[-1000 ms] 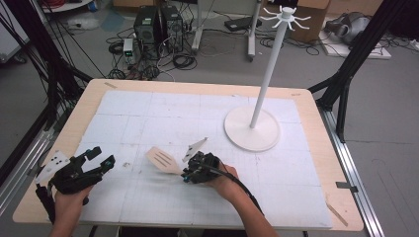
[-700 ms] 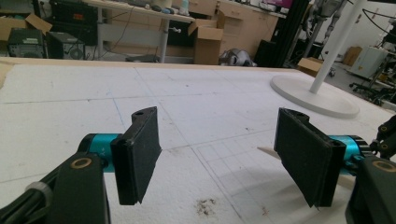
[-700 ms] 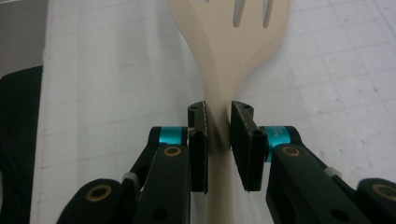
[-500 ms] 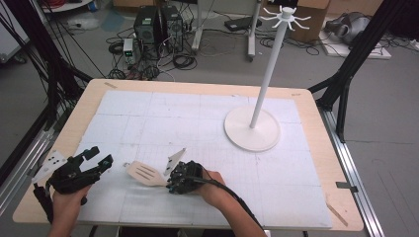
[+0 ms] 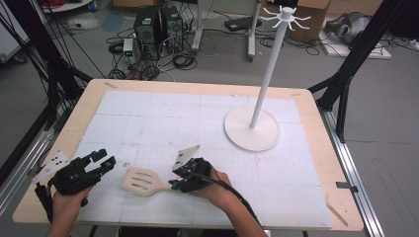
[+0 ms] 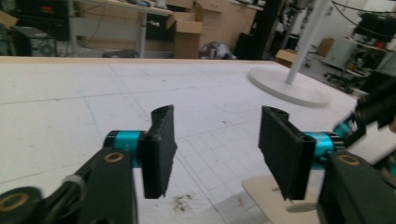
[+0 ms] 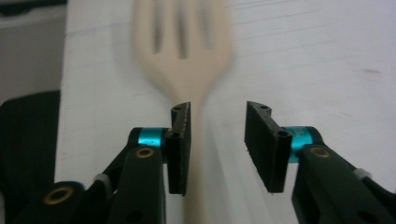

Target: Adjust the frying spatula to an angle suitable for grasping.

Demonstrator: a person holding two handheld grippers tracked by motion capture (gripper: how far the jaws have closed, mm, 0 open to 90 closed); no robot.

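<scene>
Two grippers work near the front edge of the table point(image 5: 316, 123), and between them lies a pale slotted spatula point(image 5: 141, 180), flat on the white gridded mat with its blade toward the person's left. The right gripper point(image 5: 174, 184) sits over the handle; its jaws have just been opening, and in the right gripper view the handle point(image 7: 198, 177) runs between them beside the left pad, with a clear gap to the right pad, so it looks released rather than gripped. The left gripper point(image 5: 106, 162) waits just left of the blade, its jaws having just been closing yet standing apart on nothing (the blade's edge point(image 6: 266, 198) shows low in its own view). Taking over well probably means squaring the left jaws across the blade's edge before pinching. Farther back stands the white hook stand point(image 5: 253, 129), well apart.
</scene>
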